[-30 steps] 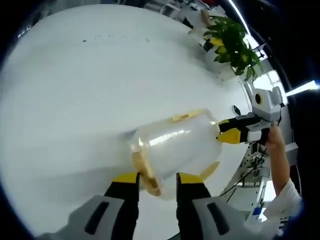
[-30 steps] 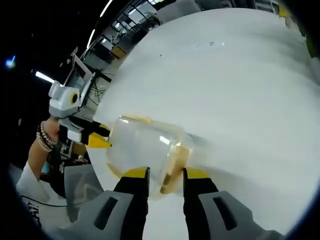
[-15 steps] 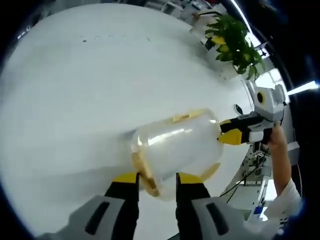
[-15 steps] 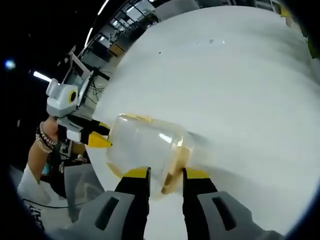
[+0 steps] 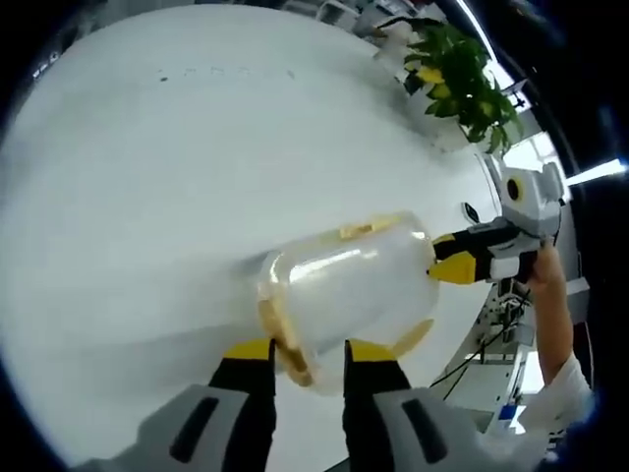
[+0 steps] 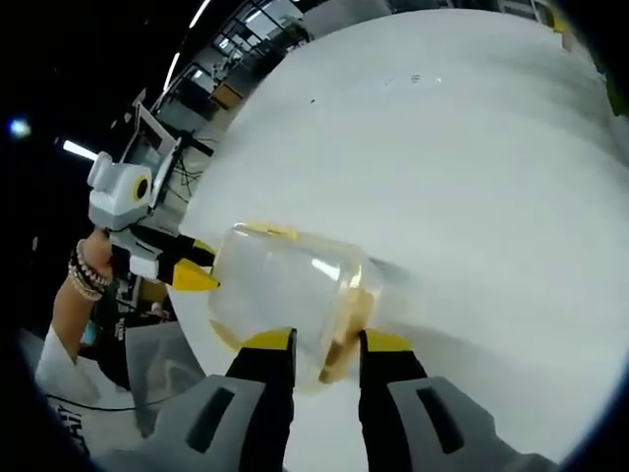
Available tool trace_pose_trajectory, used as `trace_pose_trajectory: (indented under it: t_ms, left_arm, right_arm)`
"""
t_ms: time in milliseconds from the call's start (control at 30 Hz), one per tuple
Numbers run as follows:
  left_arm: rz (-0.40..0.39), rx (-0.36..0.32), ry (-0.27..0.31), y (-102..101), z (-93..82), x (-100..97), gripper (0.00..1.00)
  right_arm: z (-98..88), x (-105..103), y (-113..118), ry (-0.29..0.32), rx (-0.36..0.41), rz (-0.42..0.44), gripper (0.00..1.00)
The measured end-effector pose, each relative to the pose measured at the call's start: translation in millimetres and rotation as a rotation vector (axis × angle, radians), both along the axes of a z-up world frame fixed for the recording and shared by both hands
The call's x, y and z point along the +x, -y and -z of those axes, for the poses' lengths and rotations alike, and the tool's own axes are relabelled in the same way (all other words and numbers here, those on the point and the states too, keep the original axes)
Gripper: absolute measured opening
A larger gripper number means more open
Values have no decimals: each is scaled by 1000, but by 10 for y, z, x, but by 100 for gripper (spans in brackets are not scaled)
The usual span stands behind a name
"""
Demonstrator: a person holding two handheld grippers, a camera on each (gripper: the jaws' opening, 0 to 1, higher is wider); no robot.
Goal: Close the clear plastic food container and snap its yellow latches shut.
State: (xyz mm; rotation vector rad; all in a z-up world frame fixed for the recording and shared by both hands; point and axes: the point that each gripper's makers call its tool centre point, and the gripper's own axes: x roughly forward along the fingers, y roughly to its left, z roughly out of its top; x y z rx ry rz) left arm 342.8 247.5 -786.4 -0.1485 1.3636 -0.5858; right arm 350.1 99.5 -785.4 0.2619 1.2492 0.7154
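While a potted plant [image 5: 457, 74] stands apart, both grippers' fingers pinch the container [image 5: 344, 285].

Over the last second very little changes. In my left gripper view, the left gripper [image 5: 306, 352] closes in slightly: the gap between its yellow-tipped jaws narrows a little around the yellow latch [image 5: 283, 334] at the near end of the clear plastic food container [image 5: 344, 285]. The potted plant [image 5: 459, 69] slides a touch toward the view's upper edge, which is my camera tilting. In my right gripper view, the opposite gripper [image 6: 192, 273] and the hand [image 6: 81, 285] holding it drift marginally outward.
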Motion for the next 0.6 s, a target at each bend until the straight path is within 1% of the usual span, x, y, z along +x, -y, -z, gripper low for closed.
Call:
trace_pose_trajectory:
  t_ms: [200, 233, 267, 300, 367, 600]
  left_arm:
    - [-8, -7, -13, -7, 4, 18, 17]
    - [2, -16, 8, -27, 25, 52, 15]
    - [24, -31, 26, -9, 35, 74, 15]
    - [-2, -23, -2, -24, 41, 44, 15]
    - [24, -11, 7, -43, 27, 26, 16]
    - [17, -19, 2, -30, 37, -15, 17]
  right_arm:
    - [5, 8, 1, -4, -7, -4, 21]
    - [-5, 32, -16, 6, 2, -13, 21]
    - [4, -81, 53, -82, -40, 37, 20]
    - [3, 13, -1, -8, -6, -6, 20]
    - [11, -4, 4, -15, -19, -4, 20]
    - [24, 20, -12, -20, -21, 0, 21]
